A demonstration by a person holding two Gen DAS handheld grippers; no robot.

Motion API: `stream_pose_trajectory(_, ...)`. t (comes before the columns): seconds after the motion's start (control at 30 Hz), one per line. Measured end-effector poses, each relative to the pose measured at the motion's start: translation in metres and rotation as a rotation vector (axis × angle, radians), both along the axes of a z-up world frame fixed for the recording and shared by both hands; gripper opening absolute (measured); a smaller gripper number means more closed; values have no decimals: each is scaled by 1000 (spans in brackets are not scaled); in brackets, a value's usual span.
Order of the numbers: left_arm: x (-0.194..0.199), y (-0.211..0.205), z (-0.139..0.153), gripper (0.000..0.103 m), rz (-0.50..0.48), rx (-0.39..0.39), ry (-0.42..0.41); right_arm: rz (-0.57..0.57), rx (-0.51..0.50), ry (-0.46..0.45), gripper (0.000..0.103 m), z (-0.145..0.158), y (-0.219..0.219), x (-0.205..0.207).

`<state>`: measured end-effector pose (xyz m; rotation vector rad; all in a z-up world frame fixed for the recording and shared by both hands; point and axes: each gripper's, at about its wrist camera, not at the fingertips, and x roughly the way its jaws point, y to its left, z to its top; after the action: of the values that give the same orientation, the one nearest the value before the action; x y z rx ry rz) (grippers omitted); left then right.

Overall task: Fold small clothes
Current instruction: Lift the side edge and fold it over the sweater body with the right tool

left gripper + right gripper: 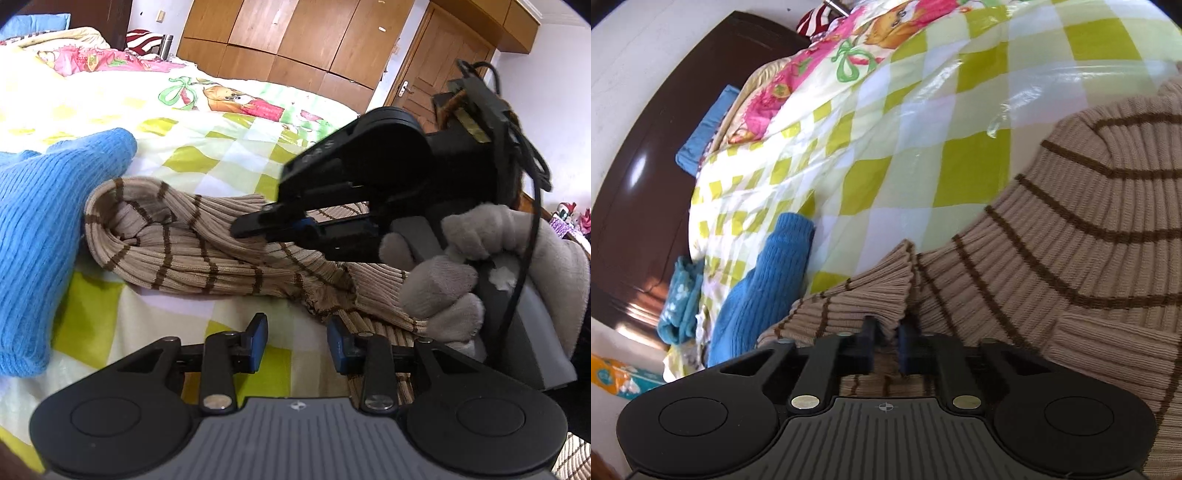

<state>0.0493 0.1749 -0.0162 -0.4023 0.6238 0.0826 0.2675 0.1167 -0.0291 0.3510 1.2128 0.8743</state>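
A beige knit sweater with thin brown stripes (177, 243) lies bunched on the checked bed cover (207, 147). My right gripper (243, 229), held by a grey-gloved hand (443, 280), is shut on a ribbed fold of it. The right wrist view shows the same pinch up close: ribbed beige cloth (1071, 240) squeezed between the pads of the right gripper (886, 336). My left gripper (297, 341) hovers low at the near edge of the sweater. Its blue pads stand apart, with bare bed cover showing between them and the right pad over beige cloth.
A blue knit garment (44, 229) lies just left of the sweater, also visible in the right wrist view (761, 288). A turquoise cloth (679, 302) sits by the dark headboard (635, 184). Wooden wardrobes (295, 37) and a door (436, 66) stand beyond the bed.
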Motion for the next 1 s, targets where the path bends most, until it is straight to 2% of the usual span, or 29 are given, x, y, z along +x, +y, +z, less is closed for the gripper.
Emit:
stream_pose_trajectory(0.1,0,-2,1,49,-2,8,-13,-23,19,-35,3,8,-13,-2)
stream_pose_trajectory(0.27,-2,-6,3,50,-6,36,-37,-60,60,-117,3,37,-42,-3)
stream_pose_trajectory(0.37,-1,-12,3,54,-22,70,-48,-104,87,-160,3,57,-68,0)
stream_pose_trajectory(0.5,-2,-29,9,54,-59,146,-68,-179,111,-216,3,82,-118,-1)
stream_pose_trajectory(0.73,0,-66,37,59,-162,265,-120,-345,41,-344,3,114,-240,2)
stream_pose_trajectory(0.87,13,-81,49,67,-220,330,-156,-448,-16,-389,3,113,-311,4)
stream_pose_trajectory(1.0,43,-95,42,69,-260,415,-109,-492,-65,-408,3,100,-350,-2)
